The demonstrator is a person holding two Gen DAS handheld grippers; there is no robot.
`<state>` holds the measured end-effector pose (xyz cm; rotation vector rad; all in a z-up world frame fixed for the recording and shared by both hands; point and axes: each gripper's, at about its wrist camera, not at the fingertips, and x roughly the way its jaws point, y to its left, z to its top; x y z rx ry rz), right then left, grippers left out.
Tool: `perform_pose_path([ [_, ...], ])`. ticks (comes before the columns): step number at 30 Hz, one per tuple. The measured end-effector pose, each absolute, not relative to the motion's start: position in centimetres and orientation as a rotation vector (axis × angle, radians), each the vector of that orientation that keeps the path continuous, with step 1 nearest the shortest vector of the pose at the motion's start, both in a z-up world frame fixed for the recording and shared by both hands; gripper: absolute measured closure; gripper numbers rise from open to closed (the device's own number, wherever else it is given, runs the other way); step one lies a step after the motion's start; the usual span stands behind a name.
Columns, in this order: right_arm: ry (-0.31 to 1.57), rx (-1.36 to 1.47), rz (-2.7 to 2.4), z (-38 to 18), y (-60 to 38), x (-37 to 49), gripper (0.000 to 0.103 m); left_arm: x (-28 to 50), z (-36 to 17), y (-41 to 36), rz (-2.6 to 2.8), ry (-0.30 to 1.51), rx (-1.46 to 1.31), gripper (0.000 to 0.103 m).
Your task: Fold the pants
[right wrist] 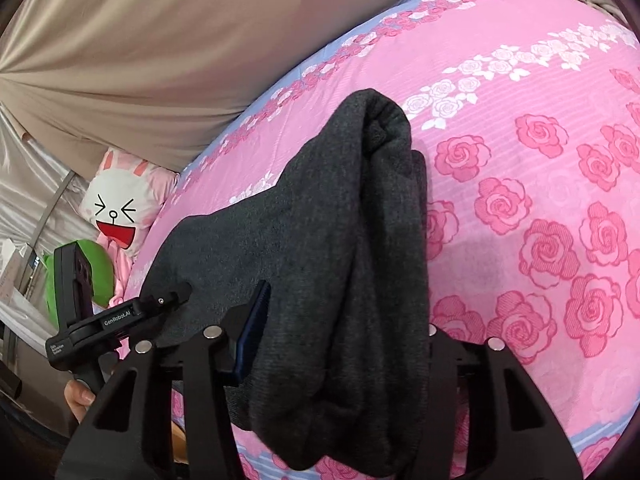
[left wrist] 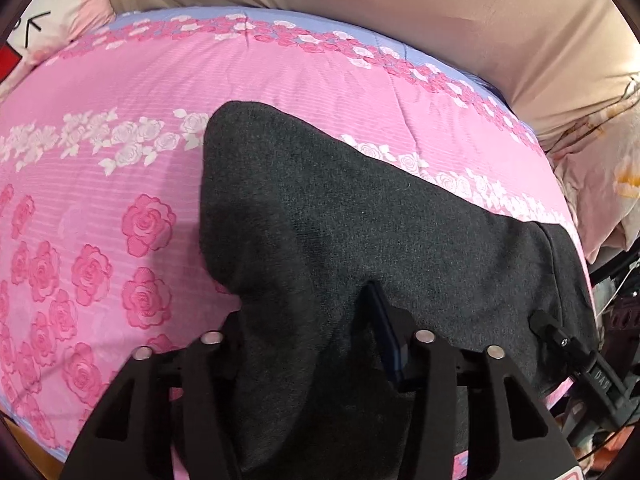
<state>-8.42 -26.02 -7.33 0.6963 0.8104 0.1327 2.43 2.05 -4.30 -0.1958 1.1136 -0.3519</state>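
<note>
The dark grey pants (left wrist: 340, 232) lie folded on the pink rose-print bedspread (left wrist: 120, 92). In the left wrist view my left gripper (left wrist: 304, 320) is shut on one end of the pants, with cloth bunched between its fingers (left wrist: 386, 336). In the right wrist view my right gripper (right wrist: 344, 320) is shut on the other end of the pants (right wrist: 340, 220), which drape down between its fingers (right wrist: 250, 332). The right gripper's tip (left wrist: 560, 336) shows at the left view's right edge, and the left gripper's tip (right wrist: 160, 302) at the right view's left edge.
A beige curtain or sheet (left wrist: 400, 8) hangs behind the bed. A cartoon-face pillow (right wrist: 116, 208) lies at the bed's end, also seen in the left wrist view (left wrist: 60, 12). A peach blanket (left wrist: 600, 160) is bunched at the right. The bed's near edge (right wrist: 520, 440) runs below.
</note>
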Motion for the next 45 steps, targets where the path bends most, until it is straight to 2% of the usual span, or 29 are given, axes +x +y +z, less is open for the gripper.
perform_pose_path([
  [1,0.81,0.692,0.133,-7.3,-25.9,-8.3,0.052,2.5,-4.3,2.0,-0.362,1.113,-0.208,0.041],
  [3,0.807,0.687,0.132,-7.3,-25.9,-8.2,0.052,2.5,-4.3,1.6,-0.35,1.109,-0.202,0.041],
  [4,0.807,0.684,0.125,-7.3,-25.8,-8.1,0.053,2.5,-4.3,1.6,-0.341,1.102,-0.207,0.053],
  [5,0.809,0.681,0.119,-7.2,-25.8,-8.1,0.055,2.5,-4.2,1.7,-0.322,1.099,-0.202,0.068],
  [7,0.815,0.68,0.116,-7.2,-25.8,-8.2,0.064,2.7,-4.1,3.1,-0.356,1.111,-0.3,0.082],
  [10,0.813,0.687,0.136,-6.7,-25.8,-8.9,0.071,2.1,-3.2,4.6,-0.404,1.126,-0.388,0.088],
  [15,0.854,0.65,0.173,-5.6,-24.8,-11.8,0.072,-1.0,-1.7,6.2,-0.456,1.161,-0.442,0.086],
  [16,0.867,0.648,0.167,-6.0,-24.6,-12.0,0.071,-1.3,-2.2,6.4,-0.431,1.185,-0.443,0.079],
  [17,0.878,0.652,0.164,-6.4,-24.6,-12.0,0.068,-1.3,-3.1,6.6,-0.398,1.21,-0.45,0.061],
  [18,0.877,0.688,0.165,-7.3,-25.0,-12.0,0.064,-1.1,-4.0,6.7,-0.385,1.23,-0.464,0.053],
  [19,0.861,0.718,0.171,-7.6,-25.3,-12.0,0.064,-1.2,-4.5,7.1,-0.382,1.209,-0.516,0.052],
  [21,0.854,0.721,0.165,-7.5,-25.4,-11.7,0.064,-1.2,-4.3,6.7,-0.382,1.199,-0.494,0.059],
  [22,0.848,0.709,0.156,-7.2,-25.2,-11.7,0.066,-1.1,-4.2,6.4,-0.393,1.205,-0.491,0.087],
  [23,0.837,0.669,0.147,-6.7,-24.8,-11.8,0.071,-1.1,-4.0,6.2,-0.407,1.206,-0.491,0.089],
  [24,0.827,0.644,0.144,-6.1,-24.5,-11.9,0.075,-1.4,-3.1,5.9,-0.403,1.179,-0.459,0.091],
  [27,0.769,0.617,0.159,-3.7,-23.8,-12.6,0.077,-2.3,0.0,5.3,-0.446,1.086,-0.406,0.093],
  [39,0.383,0.417,0.212,12.0,-22.6,-14.5,0.077,-7.3,17.8,4.3,-0.561,0.585,-0.22,0.093],
  [45,0.215,0.335,0.224,17.7,-23.0,-13.5,0.077,-7.2,22.8,3.7,-0.513,0.382,-0.132,0.092],
])
